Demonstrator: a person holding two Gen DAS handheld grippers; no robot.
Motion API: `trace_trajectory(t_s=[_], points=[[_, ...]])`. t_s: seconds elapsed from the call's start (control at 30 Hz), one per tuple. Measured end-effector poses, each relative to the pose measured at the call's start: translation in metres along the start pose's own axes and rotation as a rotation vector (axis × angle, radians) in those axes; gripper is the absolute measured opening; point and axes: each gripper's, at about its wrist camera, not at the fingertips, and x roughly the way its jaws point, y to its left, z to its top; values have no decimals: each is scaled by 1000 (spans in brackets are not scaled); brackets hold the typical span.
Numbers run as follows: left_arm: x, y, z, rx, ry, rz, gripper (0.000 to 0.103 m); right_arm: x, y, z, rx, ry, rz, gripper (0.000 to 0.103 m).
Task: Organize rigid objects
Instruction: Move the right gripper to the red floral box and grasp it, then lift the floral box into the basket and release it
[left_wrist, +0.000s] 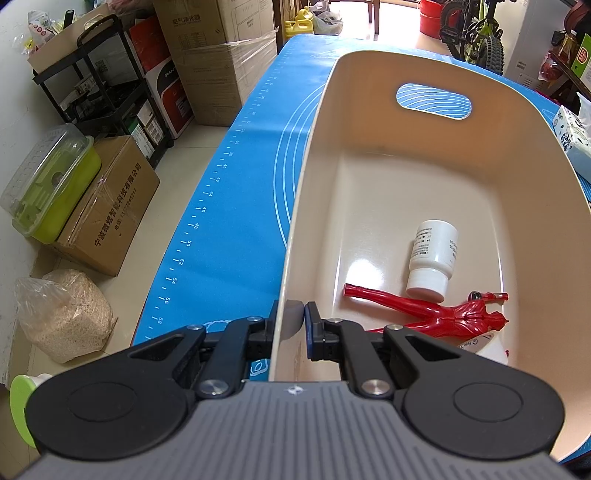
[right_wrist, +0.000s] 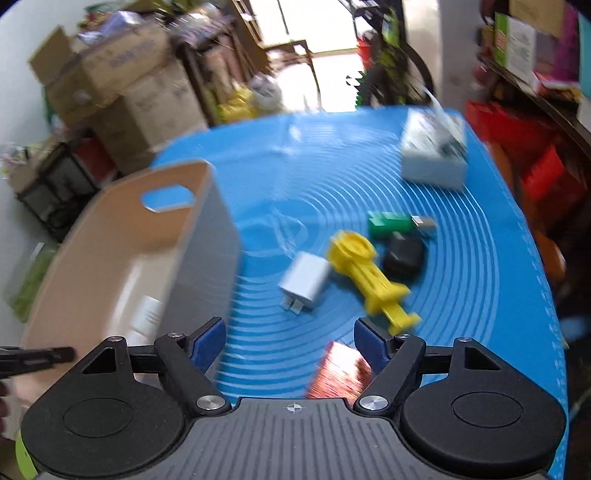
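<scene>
My left gripper (left_wrist: 293, 319) is shut on the near rim of the cream bin (left_wrist: 369, 70), one finger outside, one inside. In the bin lie a white bottle (left_wrist: 432, 254) and a red figure (left_wrist: 443, 314). In the blurred right wrist view my right gripper (right_wrist: 290, 345) is open and empty above the blue mat (right_wrist: 480, 277). Ahead of it lie a white charger (right_wrist: 304, 280), a yellow plastic toy (right_wrist: 373, 280), a black object (right_wrist: 402, 254) and a green USB stick (right_wrist: 395, 223). A red shiny block (right_wrist: 341, 373) lies just under its right finger. The bin (right_wrist: 122, 229) stands to its left.
A white tissue box (right_wrist: 434, 151) stands at the far right of the mat and shows at the right edge of the left wrist view (left_wrist: 572, 140). Cardboard boxes (left_wrist: 107, 206), a black shelf (left_wrist: 99, 85) and a sack (left_wrist: 66, 314) stand on the floor left of the table.
</scene>
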Motion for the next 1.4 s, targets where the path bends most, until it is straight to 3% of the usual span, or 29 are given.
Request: trace_trajectory(t_s=[0.2, 0.33, 0.4, 0.57, 0.67, 0.77, 0.97, 1.4], points=[[0, 0, 0, 0, 0, -1, 13, 27, -18, -16, 30, 107, -65, 80], [0, 0, 0, 0, -1, -1, 13, 38, -23, -22, 67, 150, -64, 78], [0, 0, 0, -1, 0, -2, 13, 42, -23, -24, 78, 162, -70, 75], [0, 0, 0, -1, 0, -2, 13, 53, -22, -30, 72, 192, -74, 53], [0, 1, 0, -2, -1, -3, 13, 54, -18, -32, 40, 191, -91, 46], [0, 1, 0, -1, 0, -2, 13, 53, -16, -34, 7, 185, -98, 45], [0, 1, 0, -1, -1, -2, 13, 42, -14, -27, -31, 116, -113, 45], [0, 1, 0, -1, -1, -3, 13, 1, -2, 2, 21, -105, -33, 45]])
